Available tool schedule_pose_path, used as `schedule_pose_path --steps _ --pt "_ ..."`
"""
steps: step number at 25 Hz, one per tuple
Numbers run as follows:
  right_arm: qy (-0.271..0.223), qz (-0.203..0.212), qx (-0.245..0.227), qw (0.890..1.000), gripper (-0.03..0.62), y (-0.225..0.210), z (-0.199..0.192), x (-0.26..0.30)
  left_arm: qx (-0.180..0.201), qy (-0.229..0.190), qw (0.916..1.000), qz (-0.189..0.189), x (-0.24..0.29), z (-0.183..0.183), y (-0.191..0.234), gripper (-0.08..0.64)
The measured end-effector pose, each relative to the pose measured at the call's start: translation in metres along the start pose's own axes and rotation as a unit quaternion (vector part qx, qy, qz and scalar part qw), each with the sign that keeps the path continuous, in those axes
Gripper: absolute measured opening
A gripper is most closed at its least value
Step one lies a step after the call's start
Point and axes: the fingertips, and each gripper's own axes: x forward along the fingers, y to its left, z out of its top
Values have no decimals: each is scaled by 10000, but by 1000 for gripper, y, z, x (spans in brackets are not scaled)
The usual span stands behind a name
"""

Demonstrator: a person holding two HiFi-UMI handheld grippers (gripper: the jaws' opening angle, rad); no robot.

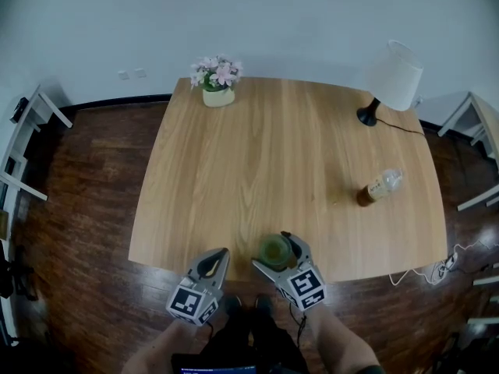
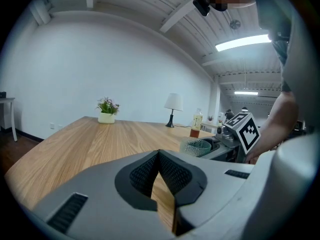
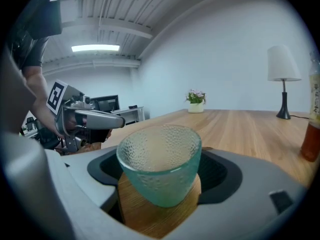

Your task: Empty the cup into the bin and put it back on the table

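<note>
The cup (image 3: 160,164), a pale green dimpled glass, stands upright on the table (image 1: 273,146), close to the near edge and roughly at its middle. It sits between the jaws of the right gripper (image 1: 274,254). These jaws are spread wide, one on each side of the cup wall, and the pads do not press on the glass. The left gripper (image 1: 221,254) is just beside it to the left, over the same table edge. Its jaws are pressed together at the tips with nothing between them. Farther out, toward the right side of the table, a bottle (image 1: 380,187) lies on its side. A lamp (image 1: 390,80) stands at the far right corner. A flower pot (image 1: 217,80) stands at the far edge.
</note>
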Motion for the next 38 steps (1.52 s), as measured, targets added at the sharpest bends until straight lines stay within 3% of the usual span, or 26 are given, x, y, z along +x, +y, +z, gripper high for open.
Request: schedule_pose_path --steps 9,14,26,31,38 --pt "-165 -80 -109 9998 407 -1 5 7 -71 10 9999 -131 -4 -5 -5 -8" --pt "-230 35 -215 9995 403 7 17 1 -31 -134 9999 -45 -12 9 -4 -8" --pt "-474 214 -546 9972 403 30 97 -22 178 -725 9972 83 -45 84 -5 -8" --pt "-600 228 -572 9963 402 38 139 -32 609 -941 9937 94 -59 112 -14 -8" --pt "-748 349 -739 9938 402 60 183 -51 668 -1453 9871 32 -77 157 -23 -8"
